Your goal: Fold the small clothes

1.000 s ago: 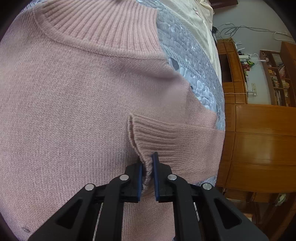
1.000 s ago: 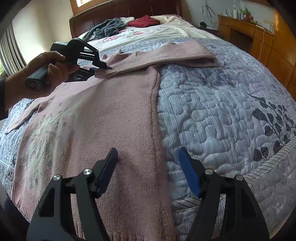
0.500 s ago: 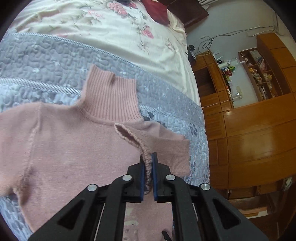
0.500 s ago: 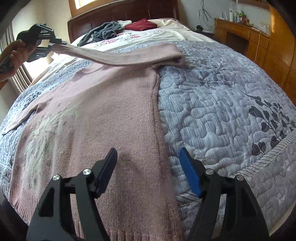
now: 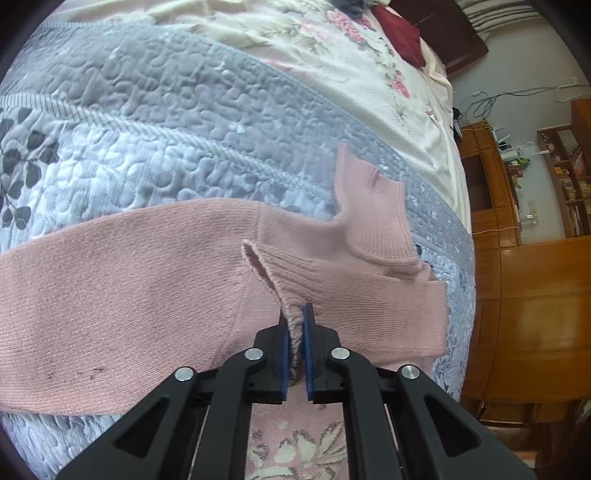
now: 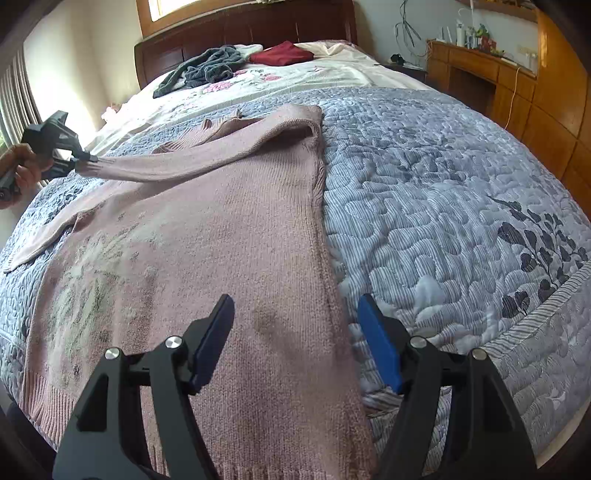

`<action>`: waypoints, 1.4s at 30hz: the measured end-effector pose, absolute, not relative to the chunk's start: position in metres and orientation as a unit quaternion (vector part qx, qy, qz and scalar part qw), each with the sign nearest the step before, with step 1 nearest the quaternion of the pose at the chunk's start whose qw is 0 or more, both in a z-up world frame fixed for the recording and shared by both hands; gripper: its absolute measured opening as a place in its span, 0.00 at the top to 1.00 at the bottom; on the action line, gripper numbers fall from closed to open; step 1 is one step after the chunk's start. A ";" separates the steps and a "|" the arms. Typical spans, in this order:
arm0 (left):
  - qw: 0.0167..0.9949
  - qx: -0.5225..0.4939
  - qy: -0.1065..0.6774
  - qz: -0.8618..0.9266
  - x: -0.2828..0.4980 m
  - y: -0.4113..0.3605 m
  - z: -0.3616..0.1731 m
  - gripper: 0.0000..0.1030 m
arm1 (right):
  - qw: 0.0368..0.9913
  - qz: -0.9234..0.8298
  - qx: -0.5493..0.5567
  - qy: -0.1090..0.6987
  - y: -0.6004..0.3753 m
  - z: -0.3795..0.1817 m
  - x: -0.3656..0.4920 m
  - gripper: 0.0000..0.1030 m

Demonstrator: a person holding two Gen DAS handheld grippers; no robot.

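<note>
A pink knit sweater (image 6: 207,258) with a pale flower print lies flat on the grey quilted bedspread (image 6: 443,192). My left gripper (image 5: 294,325) is shut on the ribbed cuff (image 5: 273,277) of one sleeve. That sleeve (image 6: 192,158) stretches across the chest toward the left, lifted off the sweater, with the left gripper (image 6: 88,159) at its end. The ribbed collar (image 5: 373,218) and the other sleeve (image 5: 110,266) lie on the quilt. Over the sweater's lower right edge my right gripper (image 6: 295,332) stands open, holding nothing.
A grey garment (image 6: 207,70) and a dark red one (image 6: 282,51) lie by the wooden headboard (image 6: 243,33) on a floral sheet (image 6: 295,77). Wooden cabinets (image 6: 517,88) line the right wall. A hand (image 6: 18,170) holds the left gripper at the bed's left side.
My left gripper has carried the cuff up and across the sweater to the far left, pulling the sleeve taut over the chest. The right gripper has stayed open in place.
</note>
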State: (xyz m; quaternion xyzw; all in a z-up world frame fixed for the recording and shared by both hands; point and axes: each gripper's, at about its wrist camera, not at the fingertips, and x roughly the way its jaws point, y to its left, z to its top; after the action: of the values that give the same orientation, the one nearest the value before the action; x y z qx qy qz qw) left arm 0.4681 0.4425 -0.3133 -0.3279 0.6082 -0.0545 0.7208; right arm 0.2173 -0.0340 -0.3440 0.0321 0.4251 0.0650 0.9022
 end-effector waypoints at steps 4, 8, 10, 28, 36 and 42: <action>0.742 -0.262 0.615 0.045 0.462 0.450 -0.327 0.81 | 0.903 0.067 0.034 0.424 -0.034 -0.340 0.218 0.33; 0.789 -0.285 0.545 0.000 0.445 0.429 -0.306 0.73 | 0.904 0.072 0.040 0.419 -0.033 -0.334 0.219 0.33; 0.774 -0.313 0.548 -0.051 0.447 0.411 -0.317 0.71 | 0.904 0.078 0.044 0.417 -0.030 -0.331 0.220 0.33; 0.813 -0.376 0.435 0.097 0.281 0.589 -0.258 0.32 | 0.907 0.113 0.025 0.405 0.003 -0.284 0.200 0.28; 0.761 -0.475 0.345 0.275 0.135 0.759 -0.261 0.32 | 0.898 0.157 0.005 0.411 0.057 -0.279 0.195 0.28; 0.729 -0.512 0.359 0.279 0.138 0.794 -0.303 0.32 | 0.895 0.175 -0.013 0.409 0.092 -0.270 0.193 0.27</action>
State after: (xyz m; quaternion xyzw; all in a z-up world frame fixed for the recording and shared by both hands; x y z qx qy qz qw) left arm 0.1382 0.7942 -0.3028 -0.5119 0.3590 0.2793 0.7287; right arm 0.1927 0.0917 -0.2704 -0.0134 0.4094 0.1755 0.8952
